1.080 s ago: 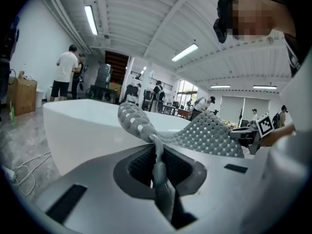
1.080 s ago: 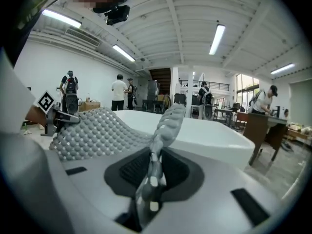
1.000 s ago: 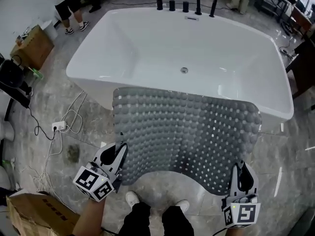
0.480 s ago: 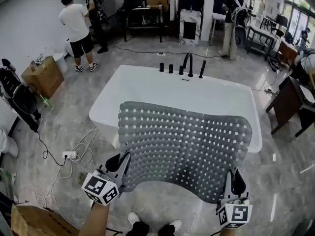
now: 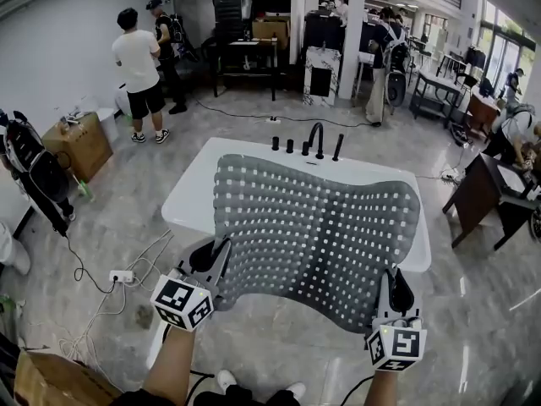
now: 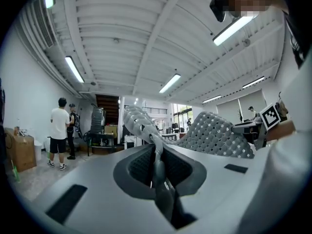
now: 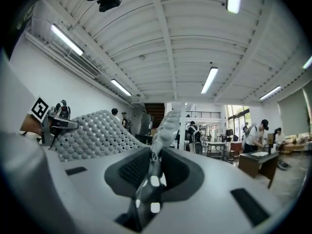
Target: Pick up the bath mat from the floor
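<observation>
The grey perforated bath mat (image 5: 317, 231) hangs spread in the air between both grippers, in front of the white bathtub (image 5: 190, 201). My left gripper (image 5: 213, 265) is shut on the mat's near left corner. My right gripper (image 5: 394, 293) is shut on its near right corner. In the left gripper view the mat's edge (image 6: 146, 130) is pinched between the dark pads and curls upward. The right gripper view shows the mat (image 7: 163, 130) clamped between its pads, with the left gripper (image 7: 51, 123) across the sheet. The mat hides most of the tub's inside.
Black taps (image 5: 313, 142) stand at the tub's far rim. A power strip and cables (image 5: 122, 275) lie on the marble floor at left, a cardboard box (image 5: 46, 383) at bottom left. Two people (image 5: 139, 66) stand at far left; a dark table (image 5: 494, 197) at right.
Both grippers have lifted the mat higher, and it now stands more upright and covers the tub. The head view has tilted up to show more of the room.
</observation>
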`<state>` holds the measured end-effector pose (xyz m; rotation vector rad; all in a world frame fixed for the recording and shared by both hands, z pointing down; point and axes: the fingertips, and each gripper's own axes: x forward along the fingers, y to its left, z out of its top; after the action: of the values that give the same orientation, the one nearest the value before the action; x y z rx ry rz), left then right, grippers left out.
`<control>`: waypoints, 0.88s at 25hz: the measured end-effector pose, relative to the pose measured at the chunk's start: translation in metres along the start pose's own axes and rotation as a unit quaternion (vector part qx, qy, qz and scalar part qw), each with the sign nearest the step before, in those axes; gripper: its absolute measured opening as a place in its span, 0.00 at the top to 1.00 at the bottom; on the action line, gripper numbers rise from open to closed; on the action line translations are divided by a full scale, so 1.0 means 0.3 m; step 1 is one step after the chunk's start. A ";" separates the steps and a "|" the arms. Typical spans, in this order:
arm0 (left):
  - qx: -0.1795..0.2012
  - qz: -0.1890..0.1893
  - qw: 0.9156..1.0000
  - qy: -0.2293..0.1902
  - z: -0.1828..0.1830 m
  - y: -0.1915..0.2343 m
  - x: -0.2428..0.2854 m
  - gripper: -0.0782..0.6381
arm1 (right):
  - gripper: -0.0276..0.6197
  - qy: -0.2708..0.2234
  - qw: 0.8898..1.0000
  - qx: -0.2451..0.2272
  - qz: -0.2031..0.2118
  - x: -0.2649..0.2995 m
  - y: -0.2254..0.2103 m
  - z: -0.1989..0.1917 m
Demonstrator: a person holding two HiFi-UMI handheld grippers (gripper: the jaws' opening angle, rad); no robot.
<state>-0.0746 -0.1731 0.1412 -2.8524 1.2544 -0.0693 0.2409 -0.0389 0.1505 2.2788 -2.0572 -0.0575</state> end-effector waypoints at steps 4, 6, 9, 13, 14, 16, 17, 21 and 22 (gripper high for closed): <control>0.012 -0.005 1.000 -0.012 0.005 0.035 -0.041 0.84 | 0.82 -0.012 1.000 0.003 -0.008 -0.021 0.061 0.009; 0.016 -0.008 1.000 -0.016 0.002 0.029 -0.048 0.84 | 0.83 -0.016 1.000 0.004 -0.010 -0.031 0.068 0.005; 0.021 -0.011 1.000 -0.019 0.044 -0.011 -0.018 0.84 | 0.83 -0.017 1.000 0.003 -0.011 -0.029 0.025 0.037; 0.019 -0.011 0.999 -0.024 0.058 -0.017 -0.010 0.84 | 0.83 -0.017 1.000 0.001 -0.013 -0.027 0.011 0.044; 0.018 -0.011 0.999 -0.026 0.054 -0.015 -0.015 0.84 | 0.84 -0.018 1.000 0.000 -0.013 -0.027 0.015 0.040; 0.018 -0.009 0.999 -0.028 0.059 -0.010 -0.017 0.84 | 0.84 -0.019 1.000 0.000 -0.013 -0.023 0.019 0.042; 0.018 -0.009 0.999 -0.028 0.065 -0.010 -0.015 0.84 | 0.84 -0.019 1.000 0.000 -0.013 -0.021 0.017 0.048; 0.020 -0.010 0.999 -0.028 0.074 -0.011 -0.016 0.84 | 0.84 -0.015 1.000 0.000 -0.015 -0.020 0.019 0.053; 0.020 -0.011 0.999 -0.028 0.072 -0.007 -0.022 0.84 | 0.84 -0.014 1.000 0.000 -0.015 -0.022 0.027 0.052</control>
<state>-0.0764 -0.1667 0.1195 -2.8129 1.1977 -0.0155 0.2311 -0.0336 0.1353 2.3230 -2.0355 -0.0934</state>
